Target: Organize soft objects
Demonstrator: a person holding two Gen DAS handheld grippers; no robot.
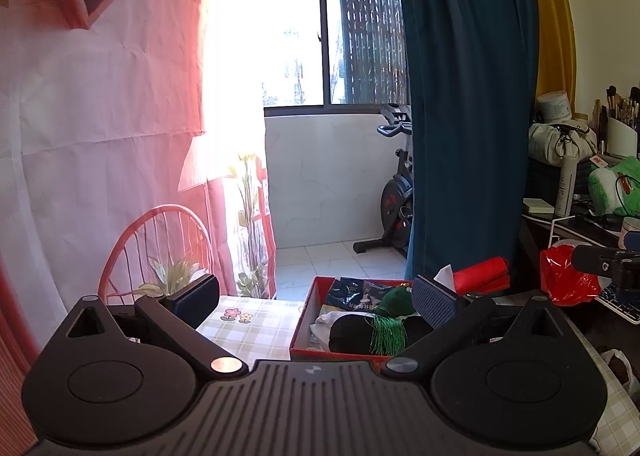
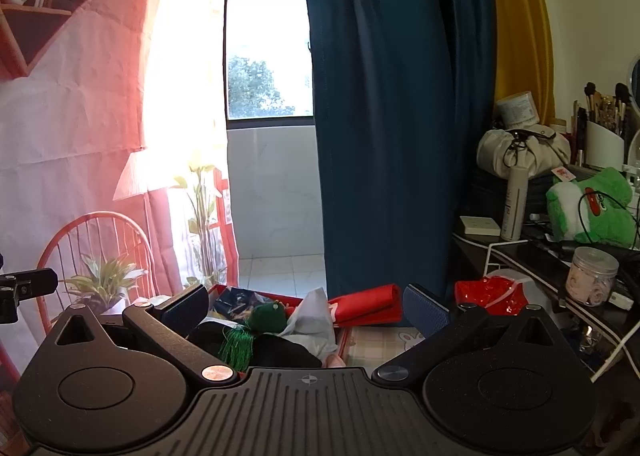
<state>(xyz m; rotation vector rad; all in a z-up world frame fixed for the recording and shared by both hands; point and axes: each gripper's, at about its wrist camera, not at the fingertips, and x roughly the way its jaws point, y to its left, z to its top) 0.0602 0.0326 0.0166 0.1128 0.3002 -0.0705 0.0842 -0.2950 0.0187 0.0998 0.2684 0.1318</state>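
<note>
Both hand-held grippers, left (image 1: 316, 298) and right (image 2: 306, 306), hover with jaws apart over a checked surface (image 1: 248, 330); soft items fill a red box (image 1: 304, 310) beside a teal curtain (image 1: 468, 96) and sunlit window (image 1: 296, 48).

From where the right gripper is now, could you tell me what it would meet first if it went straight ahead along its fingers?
Probably the dark blue curtain. The right gripper is open and points level above the red box of soft things, so it would likely pass over the green tassel piece. Depth is unclear.
</note>
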